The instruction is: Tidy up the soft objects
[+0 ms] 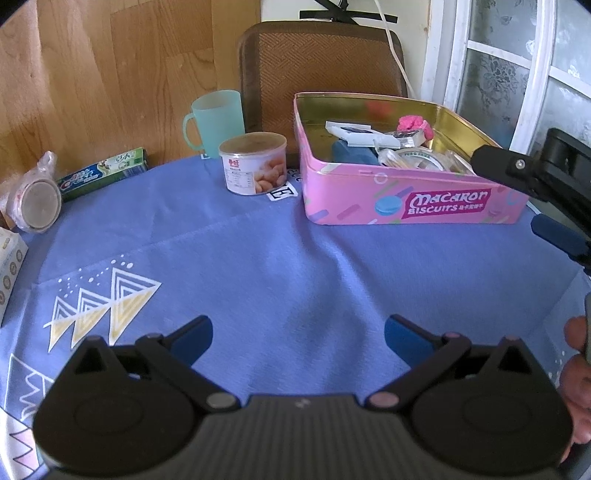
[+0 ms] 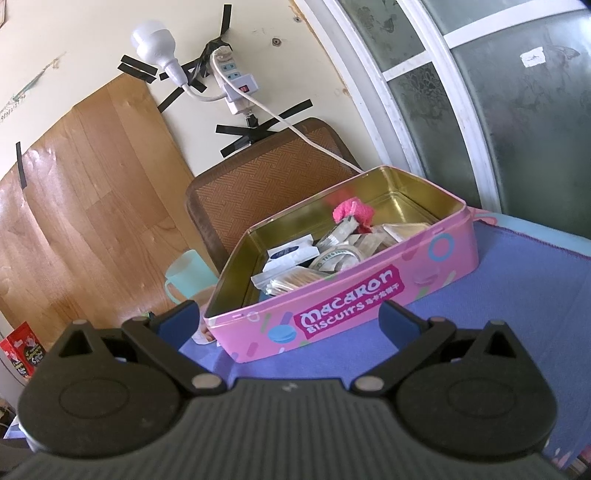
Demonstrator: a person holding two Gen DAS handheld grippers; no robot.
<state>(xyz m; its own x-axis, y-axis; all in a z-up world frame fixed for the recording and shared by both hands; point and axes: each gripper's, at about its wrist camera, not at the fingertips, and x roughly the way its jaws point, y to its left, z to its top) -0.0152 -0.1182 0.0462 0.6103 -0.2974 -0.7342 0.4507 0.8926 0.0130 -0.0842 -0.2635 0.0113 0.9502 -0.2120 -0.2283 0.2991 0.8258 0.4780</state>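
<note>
Where tin (image 2: 369,295) gapes, crumpled pink cloth (image 2: 352,211)

Wood-grain panel (image 2: 85,206) on a cream wall (image 2: 92,33), woven chair back (image 1: 321,66), frosted white-framed window (image 2: 509,110).

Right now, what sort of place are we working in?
Likely a home room: a cloth-covered table by a frosted window, with a biscuit tin of odds and ends, a plastic mug, and a chair.

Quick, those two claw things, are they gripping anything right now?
Left gripper: open, holding nothing, above the blue cloth.
Right gripper: open, holding nothing, facing the pink tin.
</note>
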